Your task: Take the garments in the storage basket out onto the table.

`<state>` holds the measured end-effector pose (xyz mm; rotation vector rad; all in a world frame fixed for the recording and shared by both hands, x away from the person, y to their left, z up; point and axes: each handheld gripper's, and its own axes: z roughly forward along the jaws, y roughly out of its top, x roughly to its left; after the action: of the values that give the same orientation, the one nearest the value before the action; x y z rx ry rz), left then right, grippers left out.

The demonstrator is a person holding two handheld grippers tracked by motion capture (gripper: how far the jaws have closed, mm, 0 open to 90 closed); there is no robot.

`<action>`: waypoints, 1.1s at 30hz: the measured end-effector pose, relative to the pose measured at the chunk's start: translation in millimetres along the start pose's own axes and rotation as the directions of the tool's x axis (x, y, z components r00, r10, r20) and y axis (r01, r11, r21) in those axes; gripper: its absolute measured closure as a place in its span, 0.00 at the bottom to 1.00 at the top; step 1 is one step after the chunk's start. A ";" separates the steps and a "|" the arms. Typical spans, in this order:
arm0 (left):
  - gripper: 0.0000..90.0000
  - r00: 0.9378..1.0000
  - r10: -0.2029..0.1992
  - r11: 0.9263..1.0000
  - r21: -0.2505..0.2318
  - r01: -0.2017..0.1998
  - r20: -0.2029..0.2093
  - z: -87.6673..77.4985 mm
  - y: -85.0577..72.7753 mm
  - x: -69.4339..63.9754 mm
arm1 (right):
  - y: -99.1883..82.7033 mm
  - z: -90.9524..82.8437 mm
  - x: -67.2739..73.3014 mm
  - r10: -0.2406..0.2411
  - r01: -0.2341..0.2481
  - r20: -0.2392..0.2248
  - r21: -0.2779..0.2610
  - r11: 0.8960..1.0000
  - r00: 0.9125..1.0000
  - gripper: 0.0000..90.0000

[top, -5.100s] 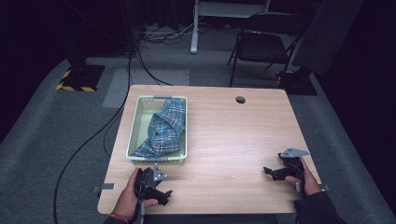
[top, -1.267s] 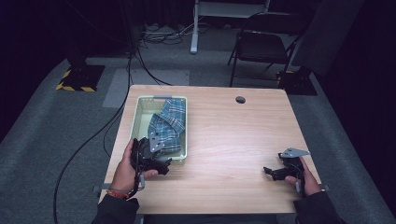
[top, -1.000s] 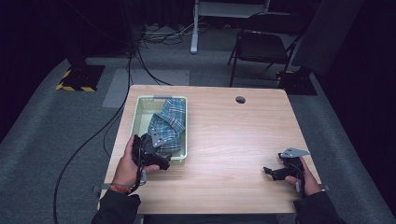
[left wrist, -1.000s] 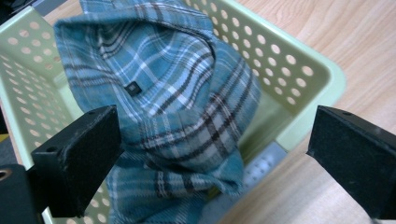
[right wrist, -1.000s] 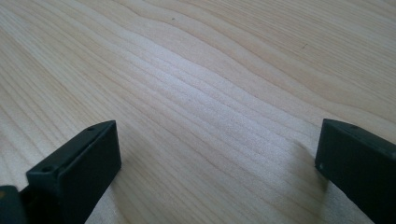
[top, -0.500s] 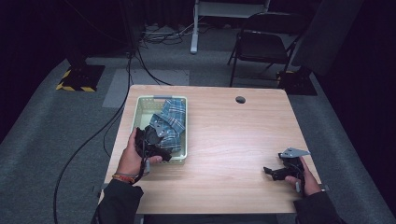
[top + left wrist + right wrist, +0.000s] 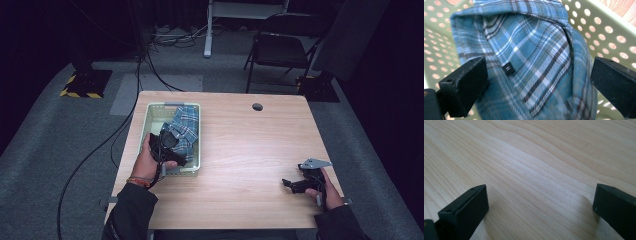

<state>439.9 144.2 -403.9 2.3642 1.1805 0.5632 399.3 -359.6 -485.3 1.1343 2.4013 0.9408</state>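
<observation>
The left gripper [image 7: 172, 150] hangs over the blue plaid shirt [image 7: 534, 62], jaws spread wide, inside the pale green perforated basket [image 7: 150, 117] near the tabletop's left edge. The right gripper [image 7: 295, 184] rests released near the right edge.

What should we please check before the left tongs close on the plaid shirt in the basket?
1. Left tongs open: ok, both jaws stand wide apart.
2. Shirt between the jaws: ok, plaid cloth fills the gap in the left gripper view.
3. Jaws clear of the basket wall: cannot tell, the right jaw sits close to the holed wall.
4. Left jaw touching the cloth: cannot tell, it looks pressed against a fold.
5. Right tongs out of the way: ok, open over bare table, far from the basket.
6. Only one layer will be pinched: cannot tell, the shirt is bunched.
</observation>
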 end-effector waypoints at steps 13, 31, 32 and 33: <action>0.00 1.000 -0.005 0.996 0.094 0.003 0.025 27.0 14.1 3.6 | 0.0 0.0 0.0 0.000 0.000 0.000 0.000 1.000 1.000 0.00; 0.00 0.999 0.024 0.969 0.248 -0.018 -0.022 57.5 38.0 3.7 | 0.0 0.0 0.0 0.000 0.000 0.000 0.000 1.000 1.000 0.00; 0.00 0.999 0.032 0.966 0.259 -0.022 -0.035 60.1 39.4 3.1 | 0.0 0.0 0.0 0.000 0.000 0.000 0.000 1.000 1.000 0.00; 0.00 0.998 0.042 0.962 0.272 -0.026 -0.052 61.7 40.6 2.2 | 0.0 0.0 0.0 0.000 0.000 0.000 0.000 1.000 1.000 0.00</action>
<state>500.0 111.7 -432.1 2.6175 1.3179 0.5115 399.3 -359.6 -485.3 1.1341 2.4012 0.9409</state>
